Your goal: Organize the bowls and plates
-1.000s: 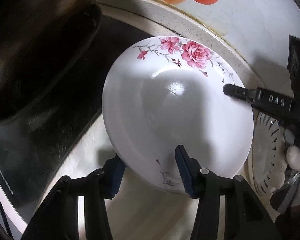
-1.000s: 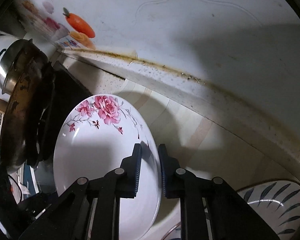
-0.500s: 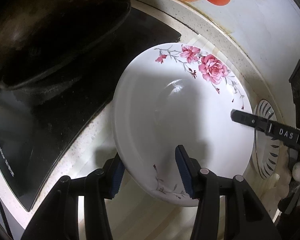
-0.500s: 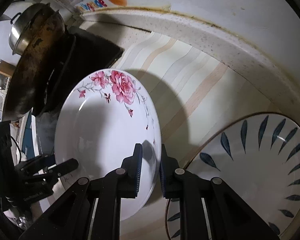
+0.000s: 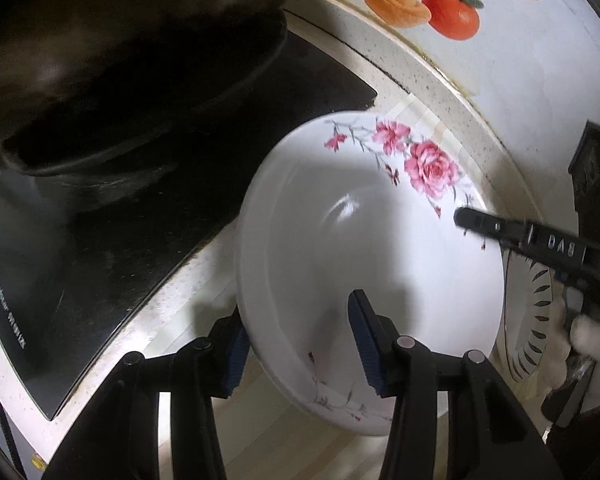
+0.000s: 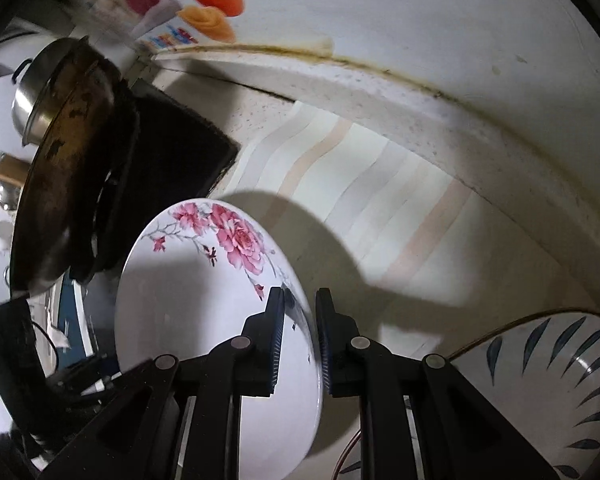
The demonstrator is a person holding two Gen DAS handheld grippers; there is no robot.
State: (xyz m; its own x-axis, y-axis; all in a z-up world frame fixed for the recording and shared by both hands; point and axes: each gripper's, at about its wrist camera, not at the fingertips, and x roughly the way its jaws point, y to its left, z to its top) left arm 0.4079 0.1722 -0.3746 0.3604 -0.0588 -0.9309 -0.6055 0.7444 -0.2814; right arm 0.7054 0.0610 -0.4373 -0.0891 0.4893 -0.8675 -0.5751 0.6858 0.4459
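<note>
Rose plate point(image 5: 364, 264) now tipped steeper, carried off toward stove side, leaf-pattern plate point(image 6: 548, 392) slipping to frame edge. Right gripper point(image 6: 299, 340) pinches plate's right rim, edge running between pads. Left gripper point(image 5: 300, 344) straddles near rim, jaws spread, not clamping. Plate held clear above striped counter point(image 6: 380, 184).

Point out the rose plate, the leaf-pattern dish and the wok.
rose plate point(image 5: 364, 240): left wrist view, on its white centre.
leaf-pattern dish point(image 6: 540, 364): right wrist view, on its inner wall.
wok point(image 6: 64, 184): right wrist view, on its brown inner surface.
</note>
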